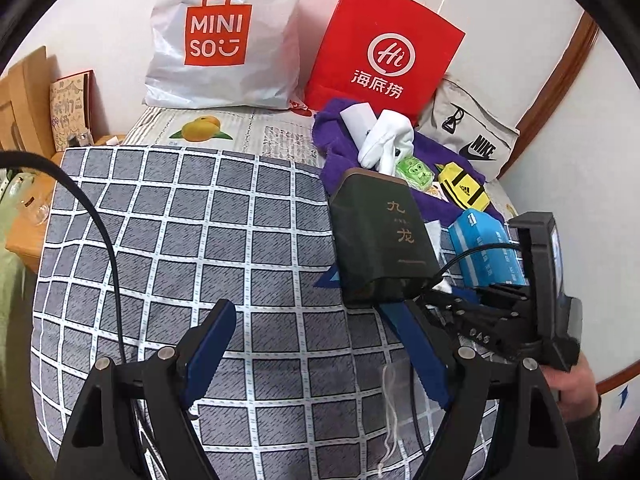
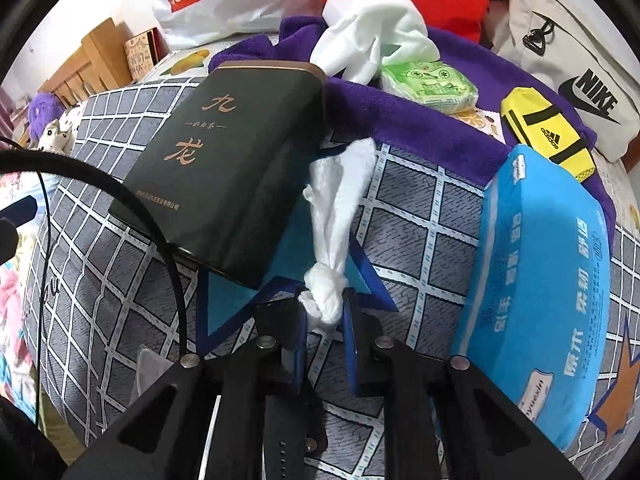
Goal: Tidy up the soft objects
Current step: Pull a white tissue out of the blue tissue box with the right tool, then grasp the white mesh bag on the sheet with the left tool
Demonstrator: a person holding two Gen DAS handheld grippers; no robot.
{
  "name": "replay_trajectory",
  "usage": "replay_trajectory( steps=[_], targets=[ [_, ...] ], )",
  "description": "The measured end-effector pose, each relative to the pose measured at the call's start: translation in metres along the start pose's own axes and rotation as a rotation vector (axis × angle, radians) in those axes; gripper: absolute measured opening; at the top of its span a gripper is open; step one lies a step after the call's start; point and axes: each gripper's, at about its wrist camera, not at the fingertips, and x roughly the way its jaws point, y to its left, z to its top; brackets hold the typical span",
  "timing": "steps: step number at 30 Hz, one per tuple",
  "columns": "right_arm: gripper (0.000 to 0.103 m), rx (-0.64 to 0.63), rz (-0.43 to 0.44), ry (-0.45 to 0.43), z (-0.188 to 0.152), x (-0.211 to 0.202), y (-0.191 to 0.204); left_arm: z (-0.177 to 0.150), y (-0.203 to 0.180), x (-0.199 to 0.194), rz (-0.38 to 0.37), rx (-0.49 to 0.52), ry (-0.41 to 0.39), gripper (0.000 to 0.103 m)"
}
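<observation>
My right gripper (image 2: 324,308) is shut on the knot of a white twisted cloth (image 2: 340,192), which trails across the checked bed cover (image 2: 408,208) between a dark green tin (image 2: 224,168) and a blue tissue pack (image 2: 540,280). Behind them a purple towel (image 2: 400,112) carries a white garment (image 2: 372,36), a green tissue packet (image 2: 428,84) and a yellow pouch (image 2: 548,132). My left gripper (image 1: 308,308) stands open over the bare checked cover (image 1: 200,240), left of the tin (image 1: 380,240), with nothing between its fingers.
A white Miniso bag (image 1: 224,40), a red paper bag (image 1: 384,52) and a grey Nike bag (image 1: 472,136) lean against the wall at the back. A wooden bedside stand (image 1: 28,236) is at the left. Plush toys (image 2: 48,120) lie at the far left.
</observation>
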Motion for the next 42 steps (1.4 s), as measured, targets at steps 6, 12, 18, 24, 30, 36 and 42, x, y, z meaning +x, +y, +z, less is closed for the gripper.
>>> replay_trajectory(
  steps=[6,12,18,24,30,36,42],
  targets=[
    [0.016,0.013,0.009,-0.037,-0.007,-0.022,-0.005,-0.008,0.002,0.005,0.009,0.023,0.022,0.081],
    [0.016,0.022,0.030,-0.096,-0.020,-0.058,-0.006,-0.022,-0.014,0.016,0.010,0.087,0.061,0.081],
    [0.016,0.017,0.016,-0.170,-0.038,-0.098,-0.010,-0.052,-0.044,0.032,-0.079,0.183,0.129,0.090],
    [0.016,0.075,0.024,-0.233,-0.061,-0.127,-0.030,-0.076,-0.082,0.050,-0.097,0.328,0.131,0.097],
    [0.016,0.142,0.011,-0.237,-0.082,-0.133,-0.059,-0.087,-0.109,0.075,0.035,0.443,0.165,0.103],
    [0.016,0.202,0.028,-0.249,-0.096,-0.133,-0.079,-0.095,-0.120,0.075,0.065,0.498,0.183,0.103],
    [0.016,0.229,0.047,-0.238,-0.101,-0.125,-0.088,-0.103,-0.133,0.074,0.062,0.537,0.187,0.103]
  ],
)
